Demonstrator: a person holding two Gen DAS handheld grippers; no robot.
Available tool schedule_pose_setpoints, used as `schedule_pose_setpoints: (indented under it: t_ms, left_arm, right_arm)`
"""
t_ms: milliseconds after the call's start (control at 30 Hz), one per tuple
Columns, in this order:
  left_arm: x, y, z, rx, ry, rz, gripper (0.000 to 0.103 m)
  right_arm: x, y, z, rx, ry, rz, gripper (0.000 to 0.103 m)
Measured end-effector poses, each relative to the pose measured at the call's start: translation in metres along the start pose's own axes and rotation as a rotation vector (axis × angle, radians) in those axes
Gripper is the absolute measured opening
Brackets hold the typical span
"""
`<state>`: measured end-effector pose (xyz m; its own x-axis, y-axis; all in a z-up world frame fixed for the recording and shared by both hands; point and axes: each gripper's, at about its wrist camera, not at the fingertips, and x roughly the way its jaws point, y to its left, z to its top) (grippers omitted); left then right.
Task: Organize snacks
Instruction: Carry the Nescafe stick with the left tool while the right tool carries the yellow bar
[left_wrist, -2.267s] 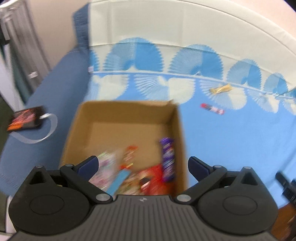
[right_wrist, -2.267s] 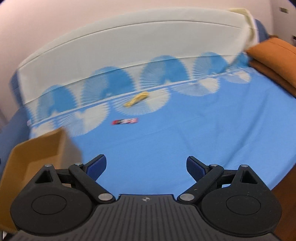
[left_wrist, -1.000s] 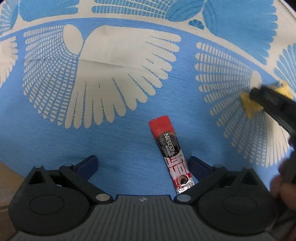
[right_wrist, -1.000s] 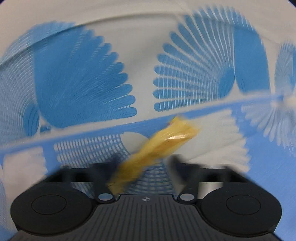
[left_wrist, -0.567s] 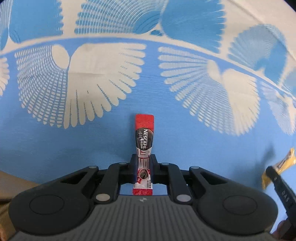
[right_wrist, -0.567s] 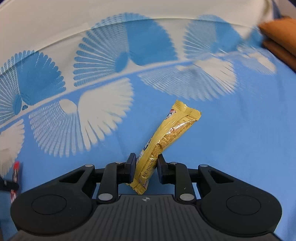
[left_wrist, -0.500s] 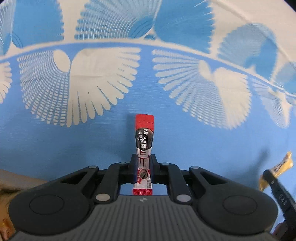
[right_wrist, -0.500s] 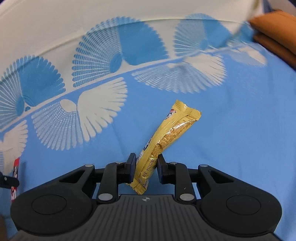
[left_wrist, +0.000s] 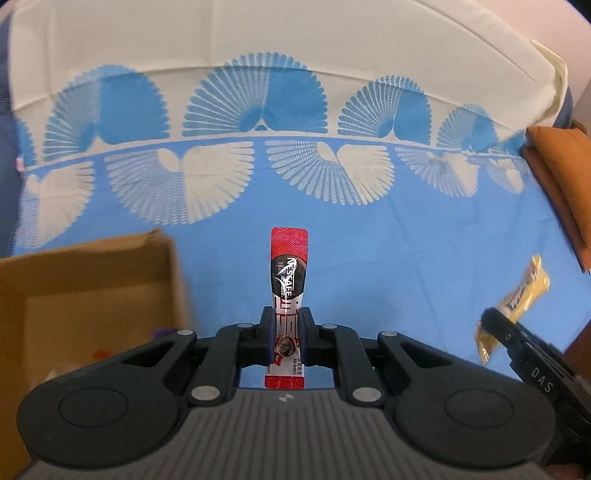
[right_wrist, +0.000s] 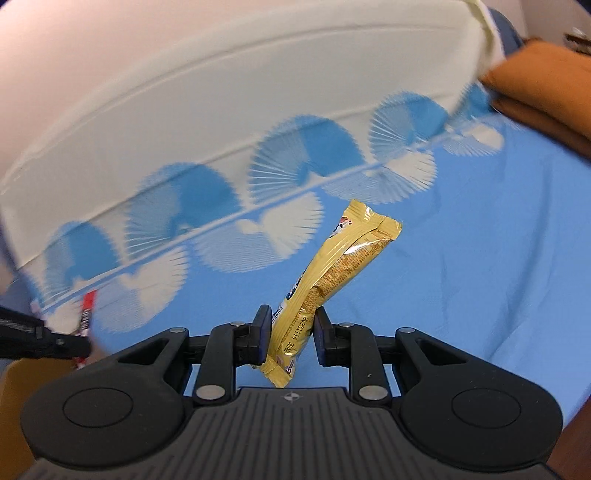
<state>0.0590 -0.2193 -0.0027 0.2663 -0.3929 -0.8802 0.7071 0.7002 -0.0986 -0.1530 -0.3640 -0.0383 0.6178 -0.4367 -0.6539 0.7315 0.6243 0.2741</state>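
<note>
The left gripper (left_wrist: 287, 334) is clenched on a red and black Nescafe coffee stick (left_wrist: 287, 284). The 2 fingers pinch its lower part, its red top end stands upright beyond them, and its red bottom end shows below the pads.

The right gripper (right_wrist: 290, 336) is clenched on a yellow wafer bar (right_wrist: 328, 273). The grip falls near the bar's lower end, and the bar leans up and to the right, clear of the cloth.

Both items are held above a blue bedsheet (left_wrist: 424, 258) printed with white and blue fan shapes.

The left wrist view alone shows the open cardboard box (left_wrist: 92, 280) at lower left, its near right corner just beside the gripper's left linkage. Inside it only small purple and orange scraps are visible (too blurred to name). The same view shows the wafer bar at far right, held by a black finger marked DAS.

The right wrist view alone shows printed digits on the bar's wrapper. It catches the coffee stick small at its left edge, held by a dark finger, and only a brown sliver of the box at bottom left.

An orange cushion (right_wrist: 543, 85) lies at the sheet's right edge in both views. A cream band (left_wrist: 295, 40) borders the far side. The blue cloth between box and cushion carries no other objects.
</note>
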Motion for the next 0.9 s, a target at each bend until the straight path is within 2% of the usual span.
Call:
schedule_pose_setpoints:
  t_ms: [133,267,567,733,900]
  left_arm:
    - [-0.048,0.02,-0.035,-0.008,-0.015,0.019,0.014]
    - [-0.09,0.042,-0.074,-0.006,-0.02,0.05,0.014]
    - [-0.155,0.101,-0.167,-0.045,-0.003,0.114,0.014]
    - [-0.179,0.13,-0.211,-0.093,-0.017,0.149,0.014]
    - [-0.195,0.148,-0.234,-0.139,-0.041,0.15,0.014]
  right_arm:
    - [-0.053,0.036,-0.017,-0.071,-0.002,0.083,0.026]
    - [-0.091,0.071,-0.04,-0.13,0.035,0.158,0.026]
    - [-0.168,0.148,-0.106,-0.284,0.125,0.319,0.026]
    - [-0.191,0.175,-0.125,-0.357,0.128,0.335,0.026]
    - [-0.208,0.193,-0.136,-0.435,0.129,0.342,0.026]
